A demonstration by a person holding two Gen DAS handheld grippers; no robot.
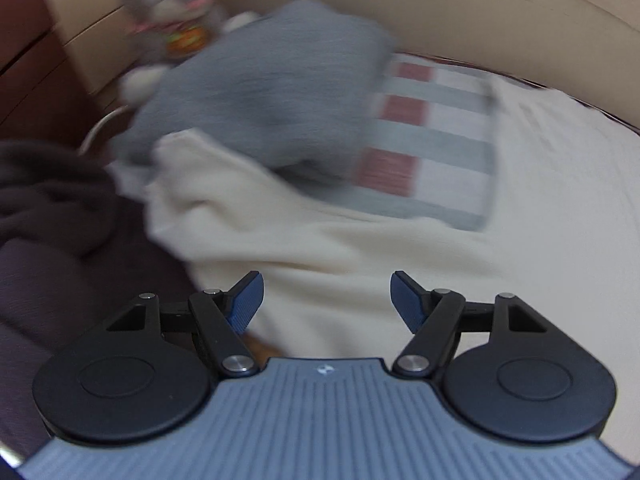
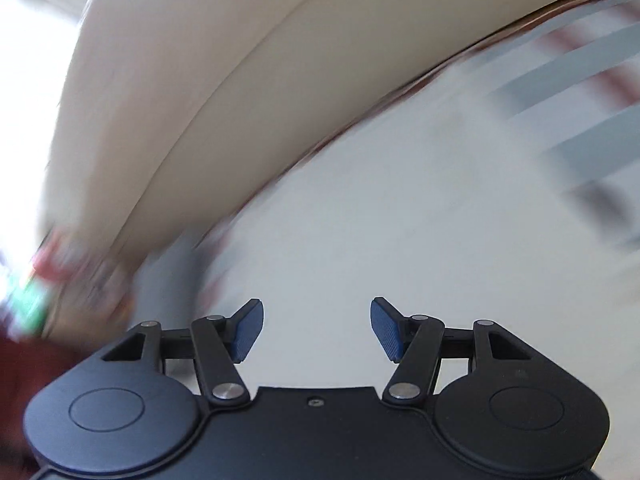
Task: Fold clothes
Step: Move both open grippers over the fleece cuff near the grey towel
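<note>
In the blurred left wrist view a cream garment (image 1: 320,232) lies spread on the bed, right under my left gripper (image 1: 326,280). That gripper is open with nothing between its blue pads. Beyond it sit a grey garment (image 1: 260,92) in a heap and a folded cloth with red, grey and white stripes (image 1: 436,152). My right gripper (image 2: 316,302) is open and empty above the bare white sheet (image 2: 400,220). The striped cloth (image 2: 580,80) is smeared by motion at the upper right of the right wrist view.
A grey stuffed toy (image 1: 176,4) sits at the back left against the beige headboard (image 1: 480,12). A dark brown blanket (image 1: 52,200) is bunched at the left. White sheet (image 1: 560,180) stretches to the right. A blurred colourful thing (image 2: 48,280) shows at the left.
</note>
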